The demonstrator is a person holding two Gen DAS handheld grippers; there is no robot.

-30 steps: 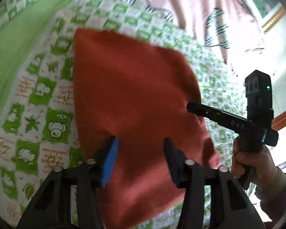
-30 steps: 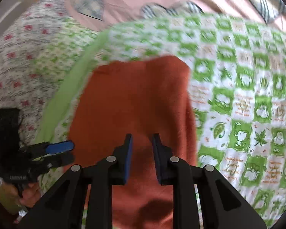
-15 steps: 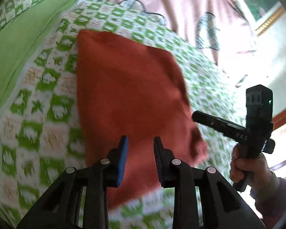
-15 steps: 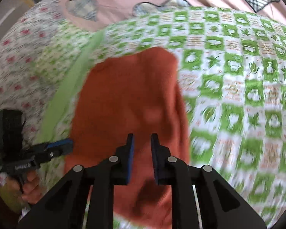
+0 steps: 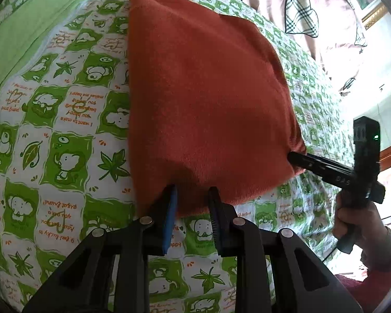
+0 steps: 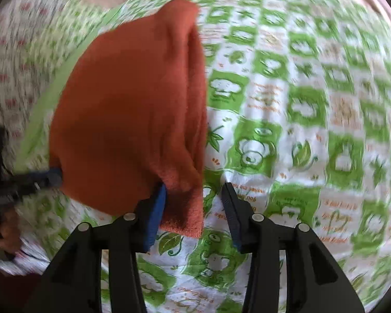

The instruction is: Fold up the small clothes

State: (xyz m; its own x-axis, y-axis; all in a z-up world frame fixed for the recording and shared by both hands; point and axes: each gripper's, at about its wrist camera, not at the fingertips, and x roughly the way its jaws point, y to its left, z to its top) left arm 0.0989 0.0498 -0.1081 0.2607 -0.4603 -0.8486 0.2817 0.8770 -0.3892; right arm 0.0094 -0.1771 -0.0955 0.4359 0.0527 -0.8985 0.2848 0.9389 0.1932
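The rust-orange garment (image 5: 208, 99) lies folded on the green-checked quilt (image 5: 65, 120), both grippers at its near edge — the left gripper (image 5: 193, 198) and the right gripper (image 6: 195, 195) each with fingers apart around the hem, not yet pinching. Next, I'd guess, both close and carry that edge toward the far side — evenly, or the layers slip.

Right wrist view: motion-blurred throughout; left gripper (image 6: 52, 177) smeared at 9 o'clock. Left wrist view: right gripper (image 5: 295, 157) tips hidden under orange cloth (image 5: 203, 104).
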